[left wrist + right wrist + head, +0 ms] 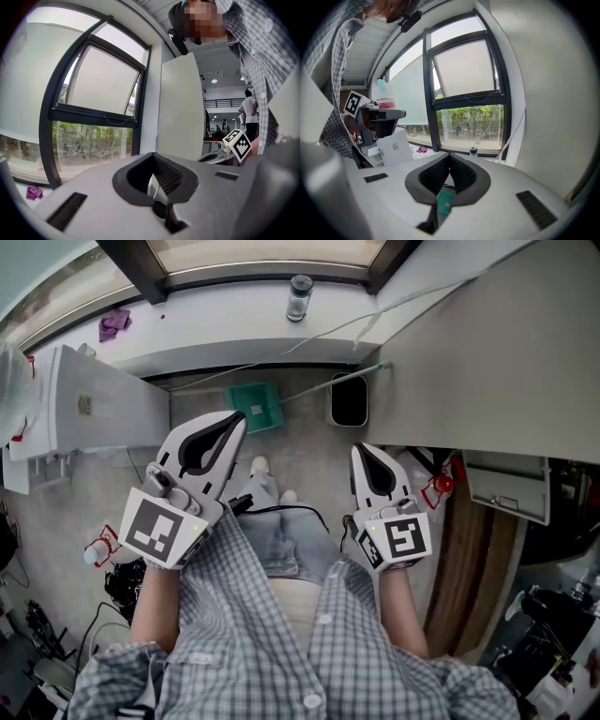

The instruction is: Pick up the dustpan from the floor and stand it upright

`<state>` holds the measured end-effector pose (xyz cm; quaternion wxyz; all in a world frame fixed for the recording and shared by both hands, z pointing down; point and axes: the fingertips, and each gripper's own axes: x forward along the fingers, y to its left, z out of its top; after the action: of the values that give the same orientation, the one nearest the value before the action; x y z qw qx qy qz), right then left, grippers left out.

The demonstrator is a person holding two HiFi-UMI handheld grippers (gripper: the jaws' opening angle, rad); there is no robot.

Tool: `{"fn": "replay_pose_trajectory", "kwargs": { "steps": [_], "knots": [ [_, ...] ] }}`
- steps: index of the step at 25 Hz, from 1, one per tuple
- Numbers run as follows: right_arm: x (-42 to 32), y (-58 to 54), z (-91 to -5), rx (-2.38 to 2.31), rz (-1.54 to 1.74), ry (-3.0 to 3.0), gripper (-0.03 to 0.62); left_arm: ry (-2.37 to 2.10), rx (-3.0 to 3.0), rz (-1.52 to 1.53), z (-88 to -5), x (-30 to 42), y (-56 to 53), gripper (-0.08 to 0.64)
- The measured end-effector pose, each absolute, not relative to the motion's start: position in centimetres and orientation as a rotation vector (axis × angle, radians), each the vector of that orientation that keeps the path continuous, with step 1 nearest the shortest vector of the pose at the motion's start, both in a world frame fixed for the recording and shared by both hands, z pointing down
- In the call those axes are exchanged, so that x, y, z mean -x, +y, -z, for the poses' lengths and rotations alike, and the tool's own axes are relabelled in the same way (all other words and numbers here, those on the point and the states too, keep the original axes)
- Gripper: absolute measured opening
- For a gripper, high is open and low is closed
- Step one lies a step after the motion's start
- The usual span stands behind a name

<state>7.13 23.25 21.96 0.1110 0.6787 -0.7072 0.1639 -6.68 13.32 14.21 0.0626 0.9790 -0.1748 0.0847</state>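
The green dustpan [255, 407] lies flat on the floor below the window wall, and its long thin handle [323, 388] runs off to the right. Both grippers hover above the floor, well short of it. My left gripper [238, 420] points at the pan from the near side with its jaws closed tip to tip and nothing between them; in its own view [152, 155] only the window shows ahead. My right gripper [360, 450] is shut and empty too. A patch of the green dustpan [446, 201] shows through the gap under the right gripper [450, 155].
A black waste bin [349, 401] stands right of the pan, under the edge of a grey desk [487, 352]. A white cabinet [84, 409] is at the left. A jar [300, 296] sits on the window sill. The person's shoes [260, 466] are just short of the pan.
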Motion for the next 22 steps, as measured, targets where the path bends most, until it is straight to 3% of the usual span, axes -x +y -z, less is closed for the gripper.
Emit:
{"fn": "replay_pose_trajectory", "kwargs": {
  "steps": [11,22],
  "knots": [
    [-7.1,18.9,-21.6,-2.063,-0.442,-2.008,0.006,-0.462,-3.003,-0.123,-13.1,7.2,8.0,0.006],
    [-8.0,16.3,-23.5,-2.017,-0.51,-1.985,0.006,-0.524,-2.96,-0.196,-14.9,7.8,5.3,0.006]
  ]
}}
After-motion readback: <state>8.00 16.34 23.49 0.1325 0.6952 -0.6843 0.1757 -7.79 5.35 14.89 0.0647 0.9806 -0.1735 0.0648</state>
